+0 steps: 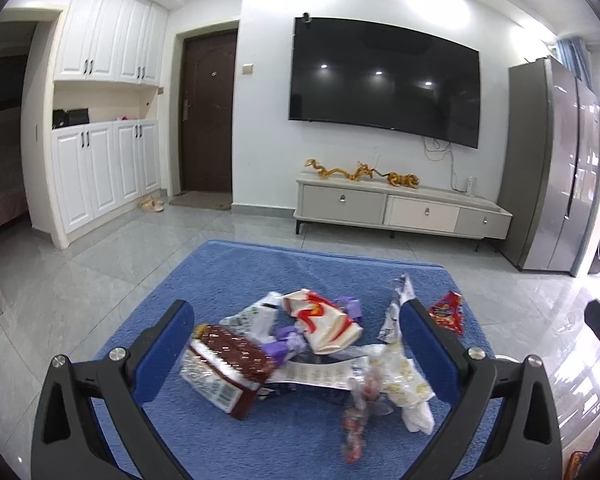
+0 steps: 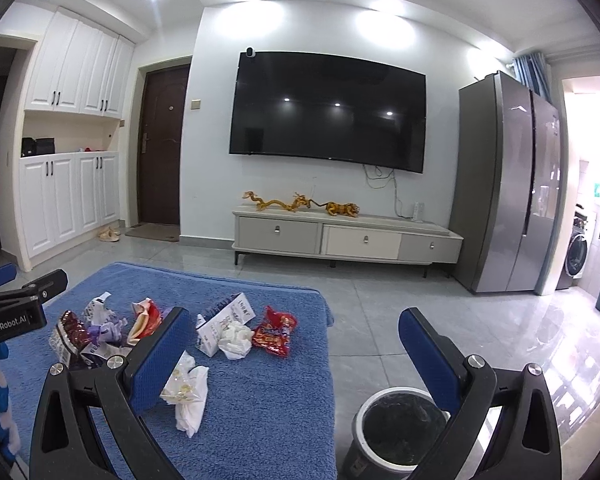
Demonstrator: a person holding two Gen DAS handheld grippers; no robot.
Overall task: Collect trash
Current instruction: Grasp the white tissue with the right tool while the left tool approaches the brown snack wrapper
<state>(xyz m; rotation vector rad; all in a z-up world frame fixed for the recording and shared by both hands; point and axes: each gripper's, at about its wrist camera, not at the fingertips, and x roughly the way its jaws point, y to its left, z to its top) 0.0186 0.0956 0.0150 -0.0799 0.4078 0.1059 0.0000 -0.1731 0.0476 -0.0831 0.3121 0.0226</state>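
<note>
- Plainly, the coming move turns on the brown snack box [image 1: 230, 368]: it lies on the blue towel-covered table [image 1: 220, 272] just inside the left gripper [image 1: 296, 356], close against its left finger, with its long axis running diagonally from near-left to far-right across the gap.
- Left gripper: fingers spread wide, nothing between them gripped; the heap of wrappers sits in the span, a red-and-white packet [image 1: 324, 320] farther out and a crumpled clear wrapper [image 1: 396, 384] by the right finger.
- Right gripper [image 2: 296, 364]: also wide open and empty, hanging over the table's right edge; the left one looks nearer the heap.
- Only the right wrist view shows the round bin with its black liner [image 2: 396, 424] on the floor beside the table, under the right finger, plus a white tissue wad [image 2: 234, 338] and red packet [image 2: 274, 332] well apart from the heap.
- Only the left wrist view shows the box's full length.
</note>
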